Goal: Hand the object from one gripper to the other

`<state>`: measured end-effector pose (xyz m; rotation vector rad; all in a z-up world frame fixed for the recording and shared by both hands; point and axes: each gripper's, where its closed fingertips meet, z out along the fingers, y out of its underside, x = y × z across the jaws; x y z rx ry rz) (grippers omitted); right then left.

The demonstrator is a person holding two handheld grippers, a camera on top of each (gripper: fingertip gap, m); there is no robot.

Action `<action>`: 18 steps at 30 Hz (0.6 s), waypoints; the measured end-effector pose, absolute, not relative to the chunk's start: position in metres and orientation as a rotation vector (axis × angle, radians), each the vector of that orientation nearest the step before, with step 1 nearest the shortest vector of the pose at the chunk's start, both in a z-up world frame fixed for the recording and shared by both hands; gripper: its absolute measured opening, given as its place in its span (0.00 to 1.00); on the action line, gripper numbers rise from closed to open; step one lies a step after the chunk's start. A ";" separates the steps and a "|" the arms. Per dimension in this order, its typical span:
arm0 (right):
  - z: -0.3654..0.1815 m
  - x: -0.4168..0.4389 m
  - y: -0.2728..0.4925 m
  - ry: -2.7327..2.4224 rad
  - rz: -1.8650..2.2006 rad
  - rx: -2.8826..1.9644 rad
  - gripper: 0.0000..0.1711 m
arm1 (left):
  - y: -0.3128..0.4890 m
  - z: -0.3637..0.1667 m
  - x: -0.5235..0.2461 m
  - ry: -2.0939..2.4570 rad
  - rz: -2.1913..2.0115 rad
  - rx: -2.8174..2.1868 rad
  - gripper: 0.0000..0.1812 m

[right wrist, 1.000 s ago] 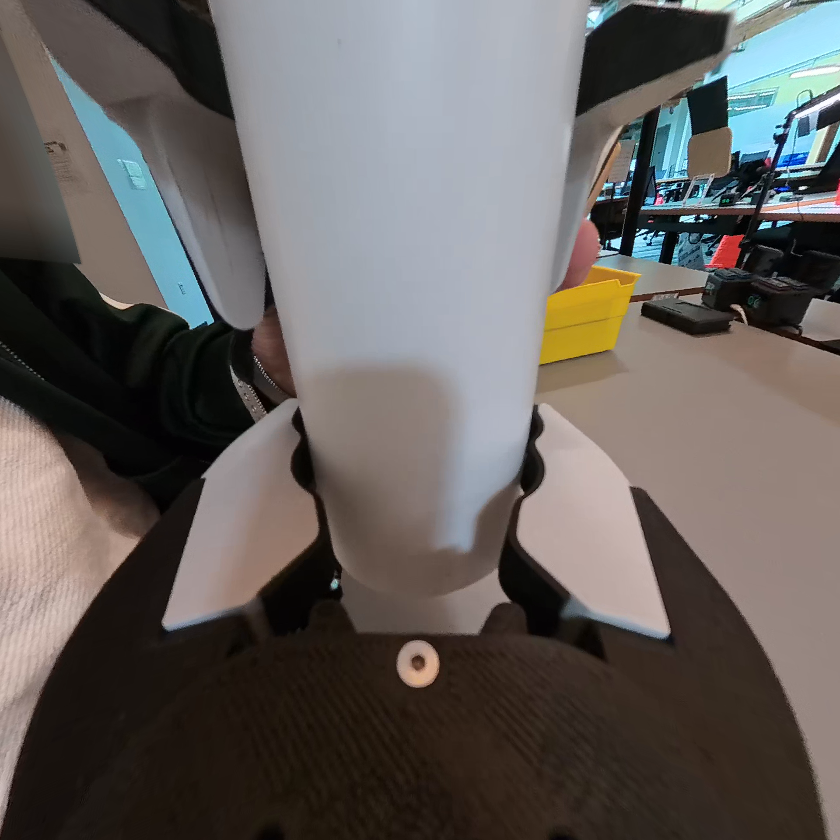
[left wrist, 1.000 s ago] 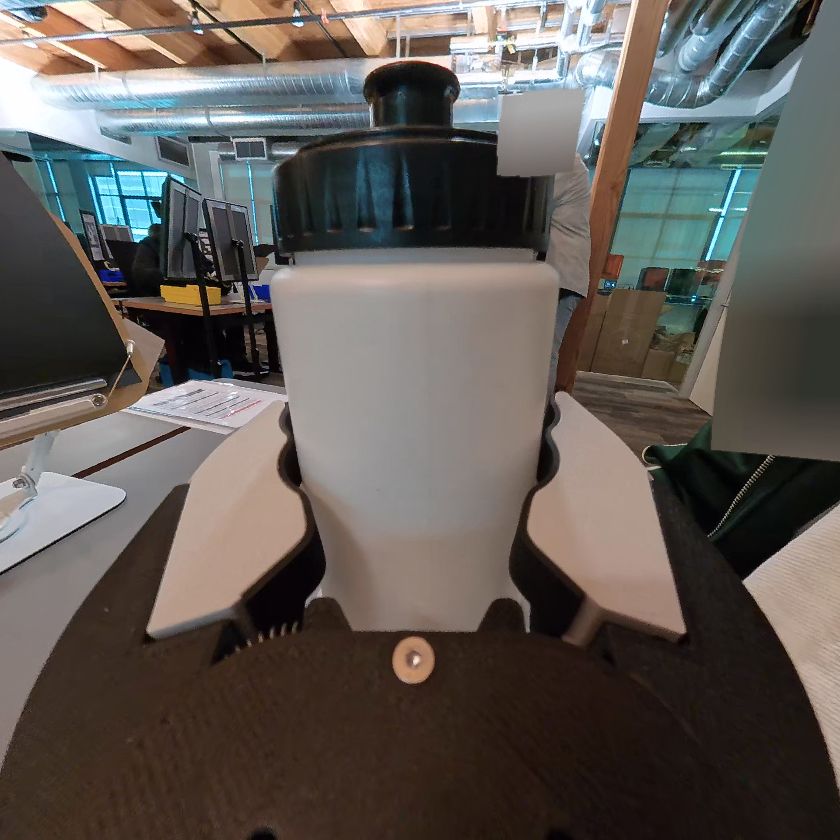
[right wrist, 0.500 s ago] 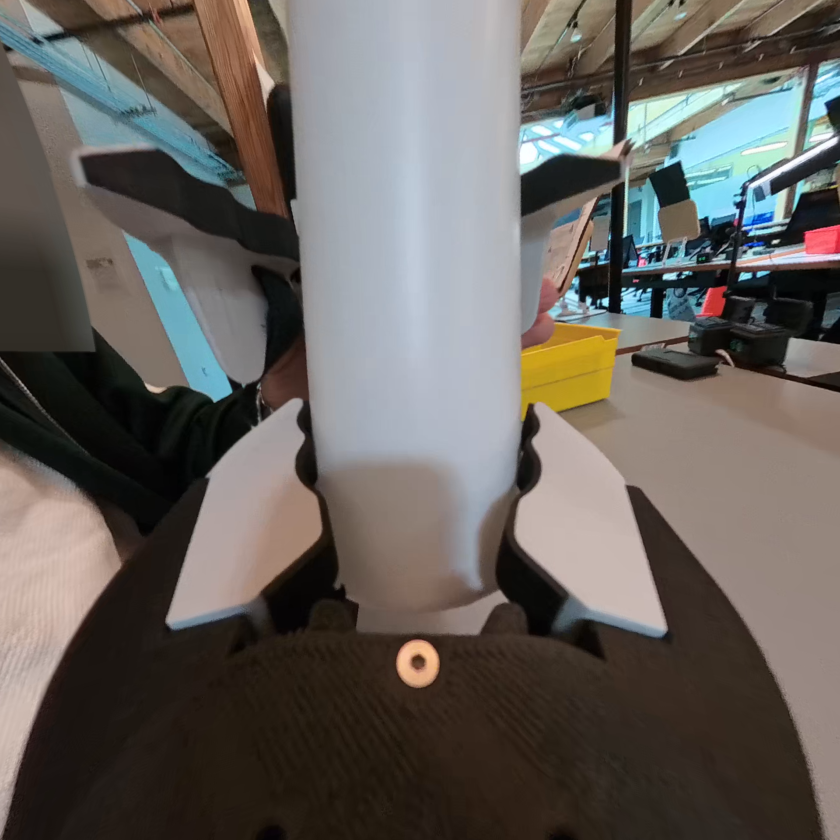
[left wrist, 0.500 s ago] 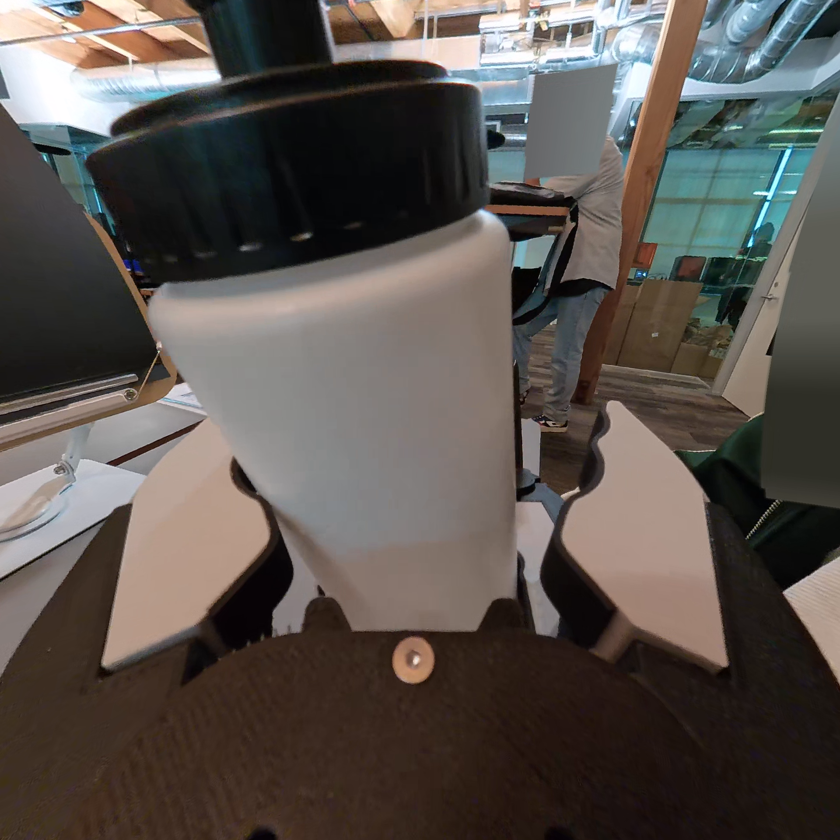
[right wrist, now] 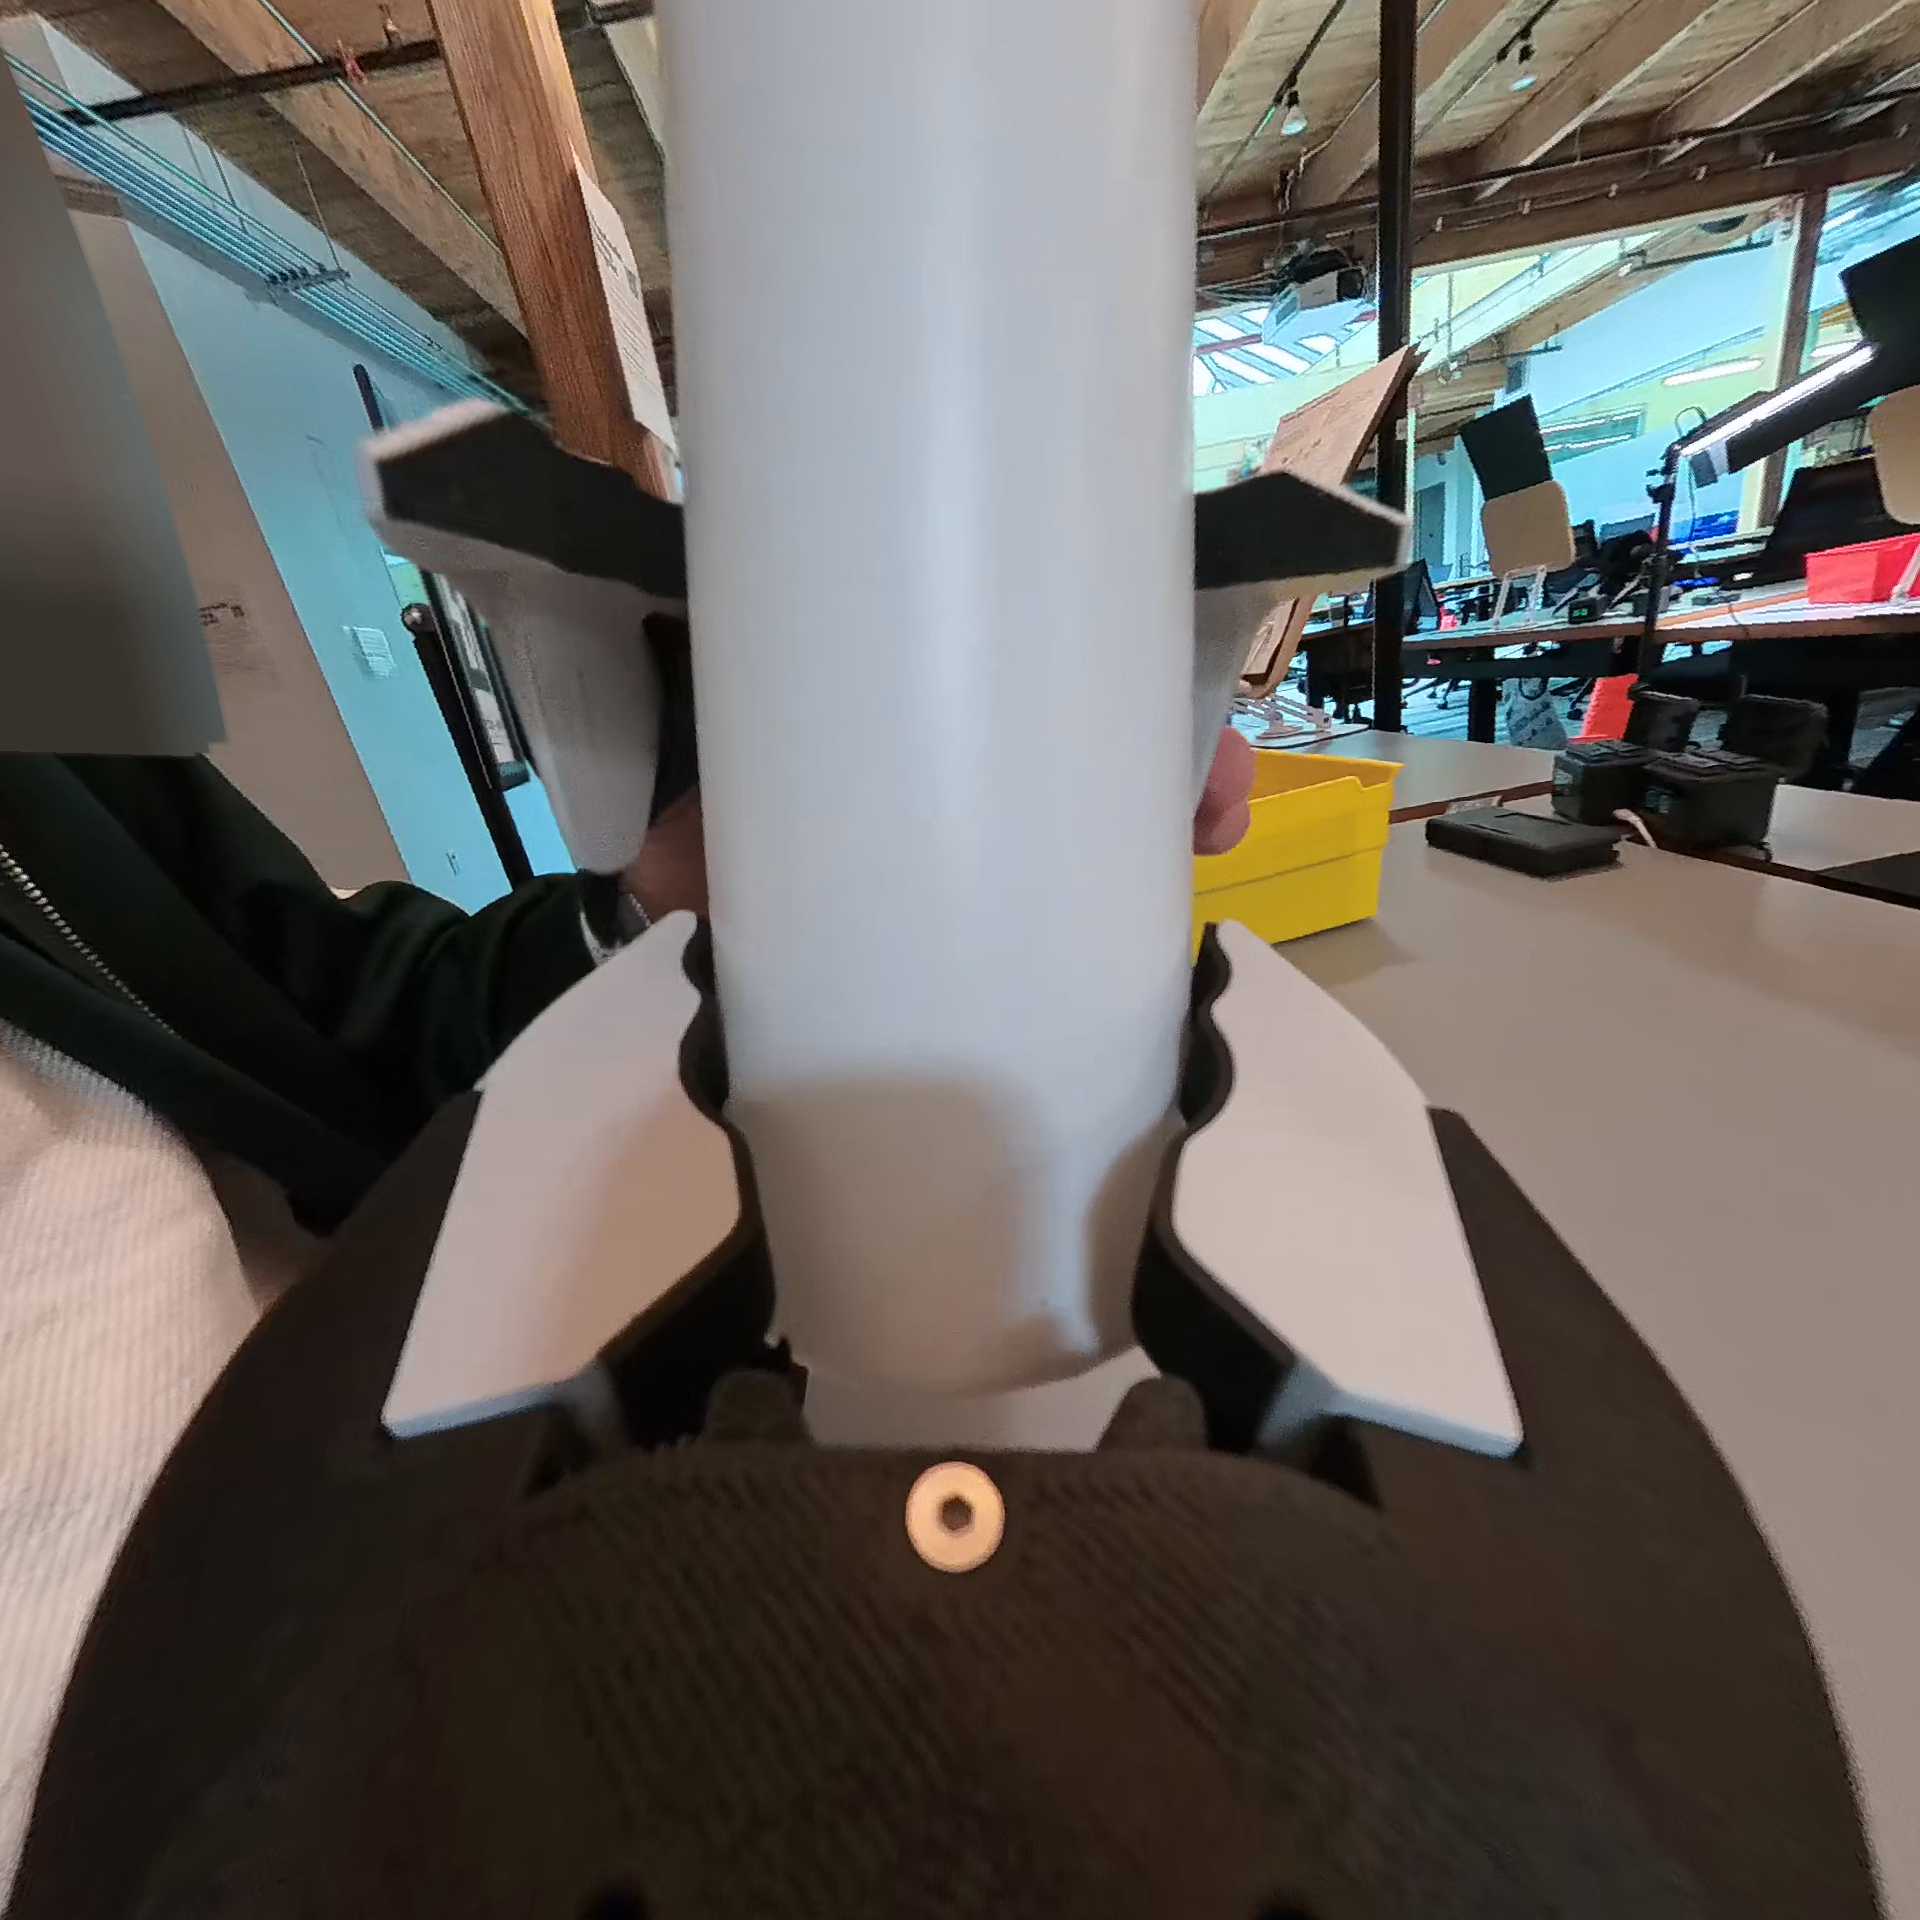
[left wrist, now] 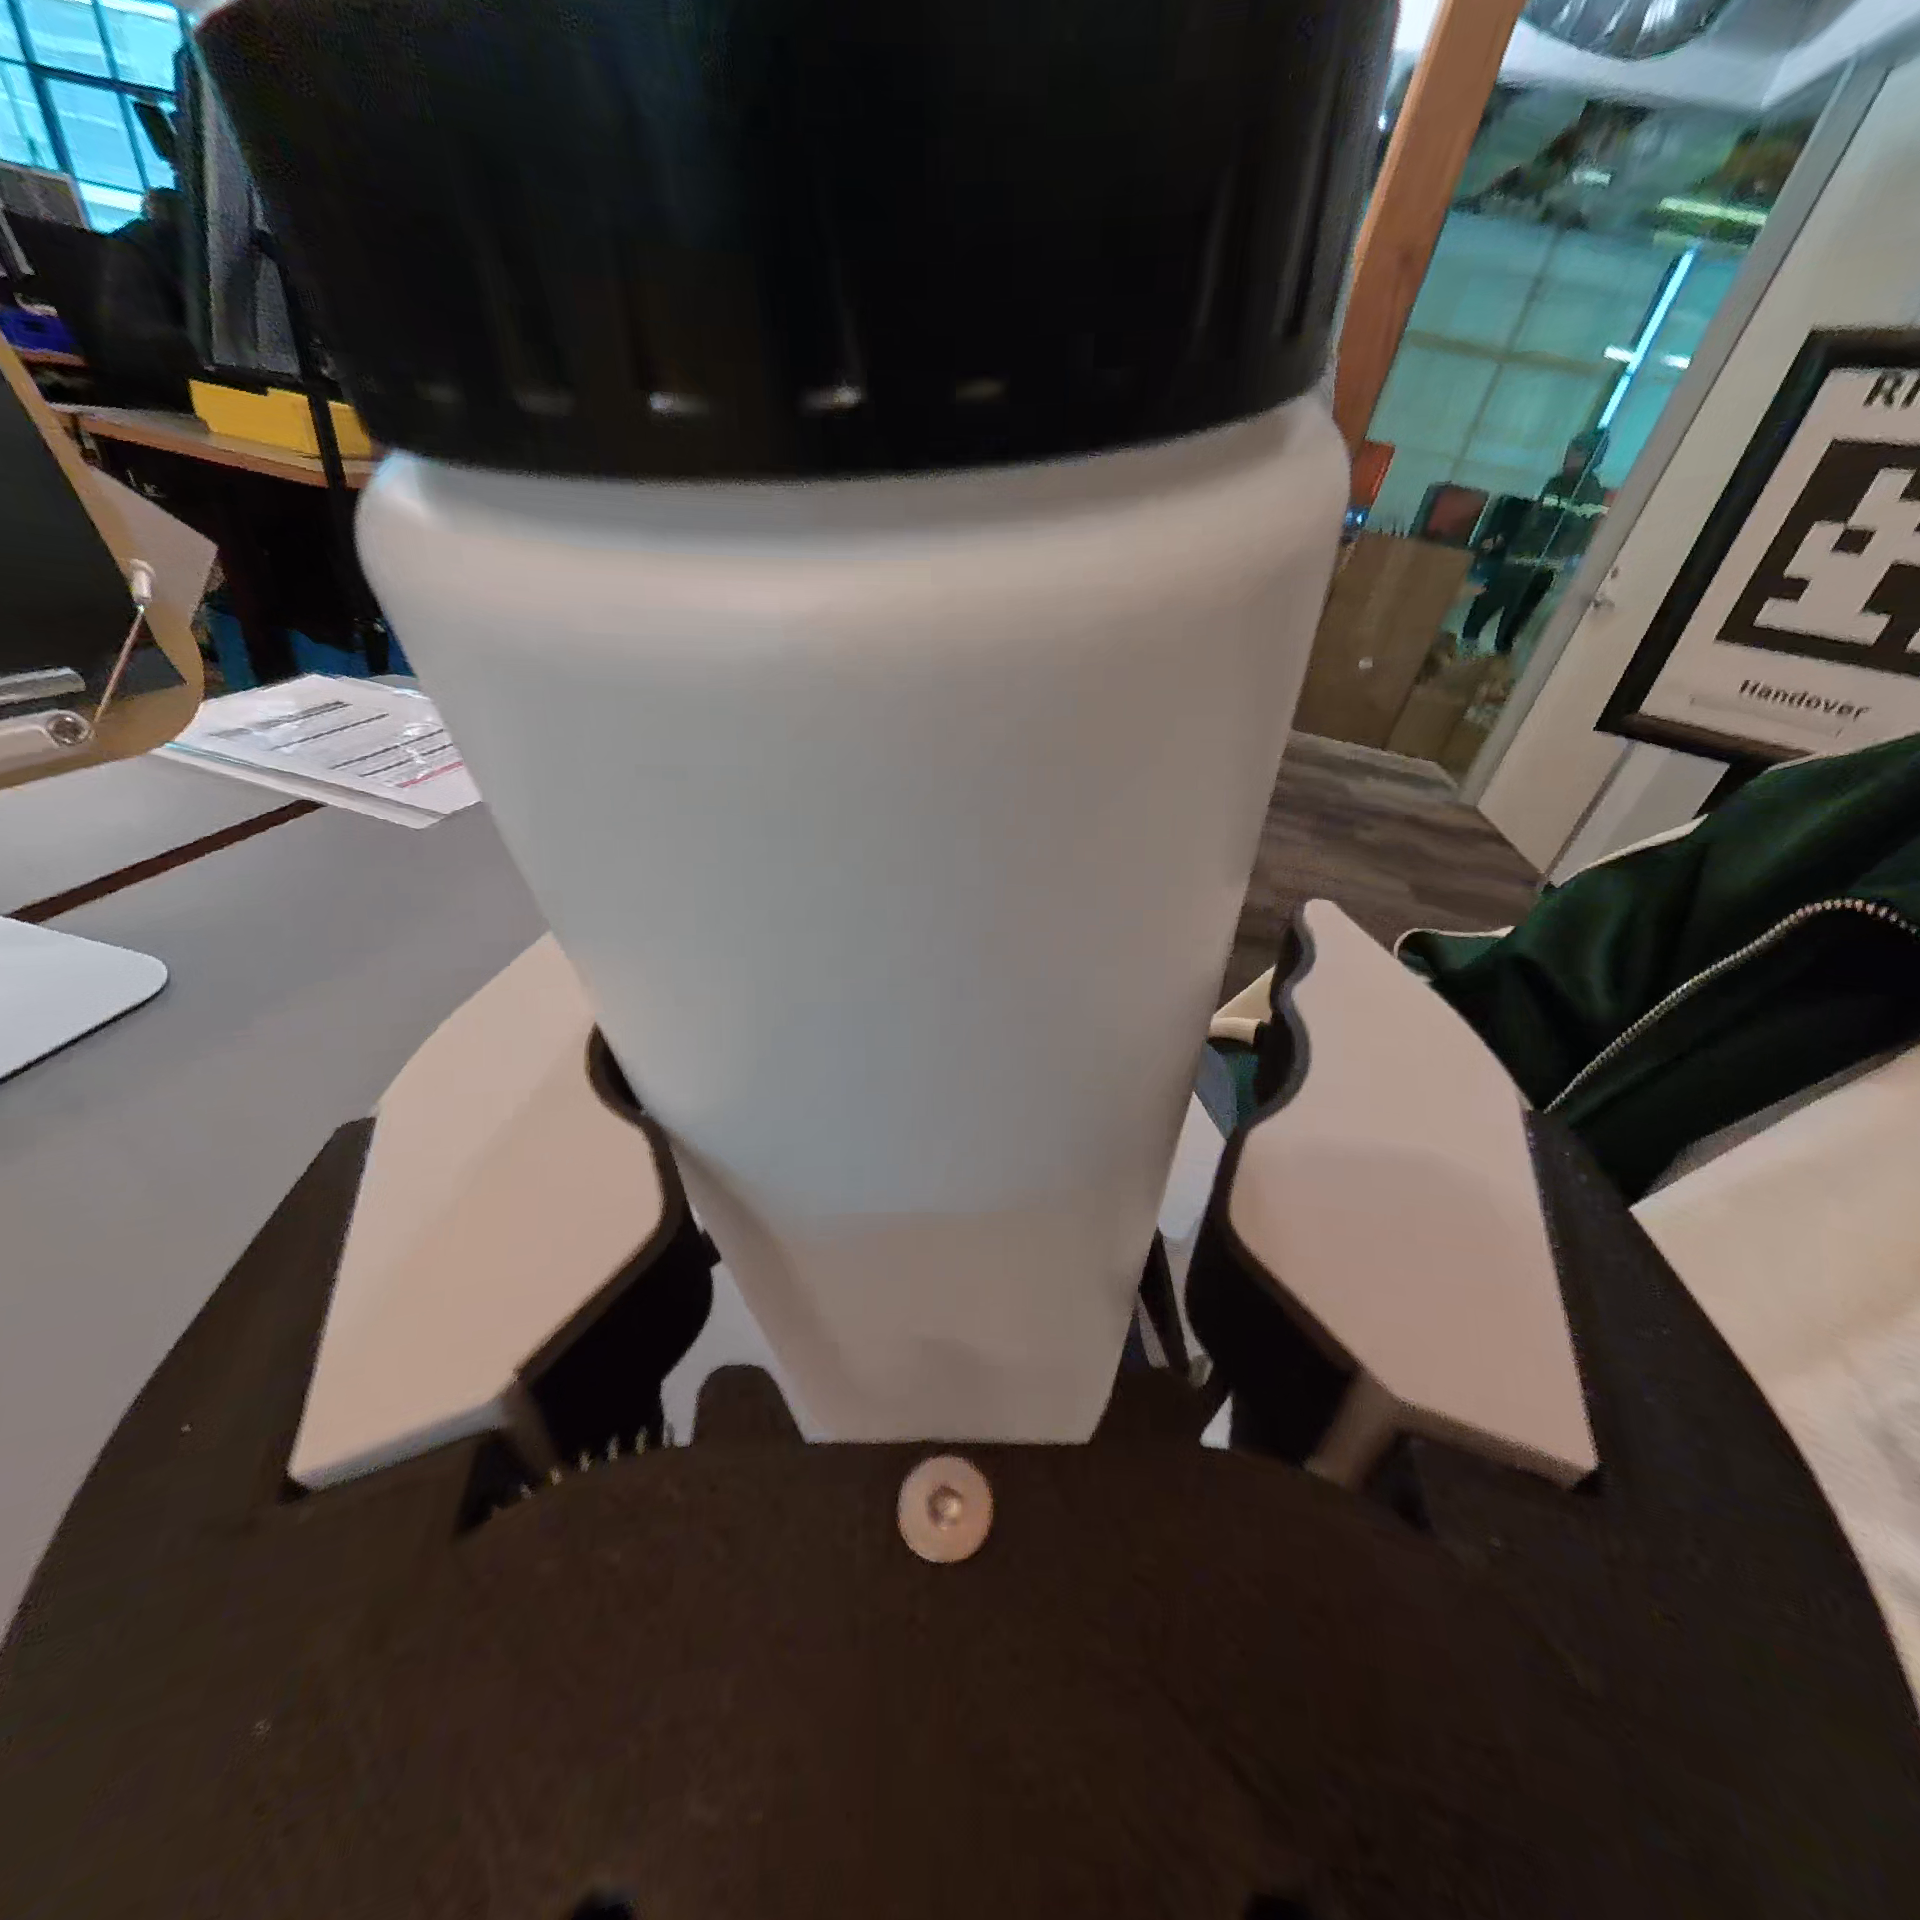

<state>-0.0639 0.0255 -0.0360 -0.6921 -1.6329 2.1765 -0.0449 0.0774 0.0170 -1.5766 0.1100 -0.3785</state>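
Observation:
A white bottle with a black screw cap stands upright between both grippers. My right gripper is shut on the bottle's lower end. My left gripper is open around the bottle's upper body: its left finger lies against the bottle, while its right finger stands apart with a gap. In the right wrist view the left gripper's fingers show spread on either side of the bottle, higher up. The cap's top is out of frame.
A grey table carries a yellow bin and black devices. In the left wrist view, papers and a monitor base lie on the table. A person's green jacket and a framed marker sign are at the right. The gap from one gripper's tips to the other's is roughly 7 cm.
My left gripper's jaws have opened off the bottle and stay spread around it. The right gripper stays shut on the lower end, and the bottle has gone from tilted to upright.

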 end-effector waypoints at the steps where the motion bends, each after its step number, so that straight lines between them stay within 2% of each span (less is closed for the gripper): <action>1: -0.036 -0.063 0.025 -1.634 2.176 -0.682 0.51 | 0.077 0.017 -0.045 0.120 -0.366 -1.574 0.62; 2: -0.037 -0.062 0.022 -1.643 2.165 -0.667 0.51 | 0.076 0.018 -0.045 0.128 -0.363 -1.569 0.58; 6: -0.041 -0.063 0.017 -1.652 2.127 -0.648 0.51 | 0.075 0.019 -0.043 0.157 -0.303 -1.566 0.57; 7: -0.043 -0.064 0.019 -1.660 2.106 -0.648 0.53 | 0.075 0.020 -0.044 0.163 -0.270 -1.566 0.57; 9: -0.046 -0.068 0.025 -1.663 2.072 -0.672 0.62 | 0.074 0.022 -0.049 0.173 -0.210 -1.566 0.57; 12: -0.042 -0.077 0.048 -1.621 2.035 -0.717 0.68 | 0.071 0.017 -0.058 0.174 -0.163 -1.607 0.57; 18: 0.020 -0.078 0.120 -1.405 2.008 -0.769 0.63 | 0.079 -0.007 -0.061 0.147 -0.213 -1.634 0.57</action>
